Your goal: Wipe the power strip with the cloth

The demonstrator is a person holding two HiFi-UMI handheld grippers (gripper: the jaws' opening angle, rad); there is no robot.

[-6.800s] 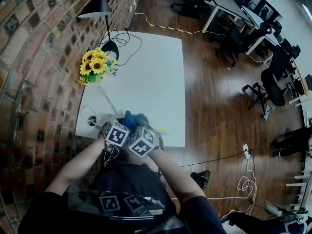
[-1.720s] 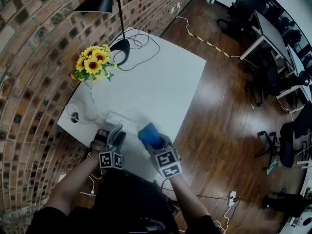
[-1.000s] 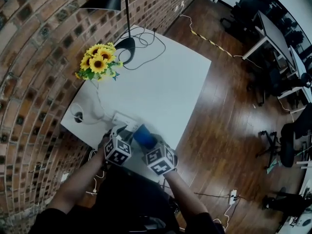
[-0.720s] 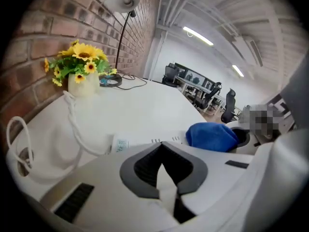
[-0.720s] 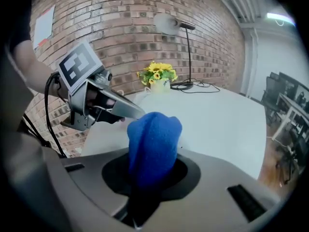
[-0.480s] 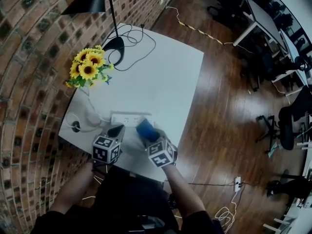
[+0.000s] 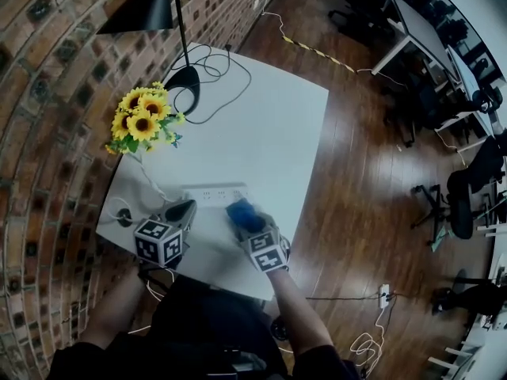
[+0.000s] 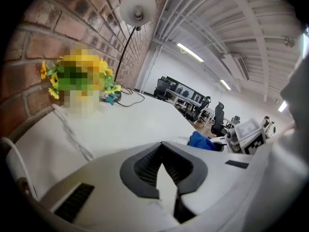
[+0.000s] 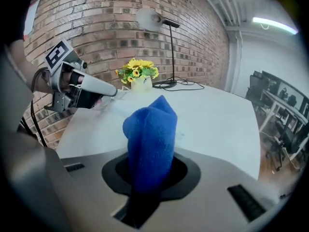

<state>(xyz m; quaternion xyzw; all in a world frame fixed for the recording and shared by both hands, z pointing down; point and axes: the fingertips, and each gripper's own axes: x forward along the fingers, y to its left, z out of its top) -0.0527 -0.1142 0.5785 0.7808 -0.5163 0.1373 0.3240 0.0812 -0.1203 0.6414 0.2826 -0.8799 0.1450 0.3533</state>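
From the head view, the two grippers were side by side a second ago. Now they are apart. The left gripper [image 7: 183, 209] sits near the left end of the power strip [image 7: 215, 195]. The right gripper [image 7: 244, 222] holds the cloth [image 7: 239, 210] by the strip's right end. We cannot tell if the cloth touches it. The strip is a long, thin white bar lying flat on the smooth white desk [image 7: 269, 125]. Yellow sunflowers [image 7: 141, 122] and a black lamp [image 7: 186, 81] stand near the brick wall [image 7: 47, 70].

In the left gripper view, the jaws of the left gripper [image 8: 163, 153] are closed tight with nothing between them. Their dark pads have little ridges. The blue cloth [image 8: 203, 140] peeks up past them.

In the right gripper view, the right gripper [image 9: 147, 178] has its jaws a little way apart, pinching the cloth [image 9: 150, 134]. The cloth is soft and fuzzy, bunched up into a tall lump with a pointy top. Past it the left gripper [image 9: 84, 88] tips down at the desk [image 9: 212, 115]. The sunflowers [image 9: 137, 70] and the lamp [image 9: 157, 19] stand before the rough red bricks [image 9: 96, 18].
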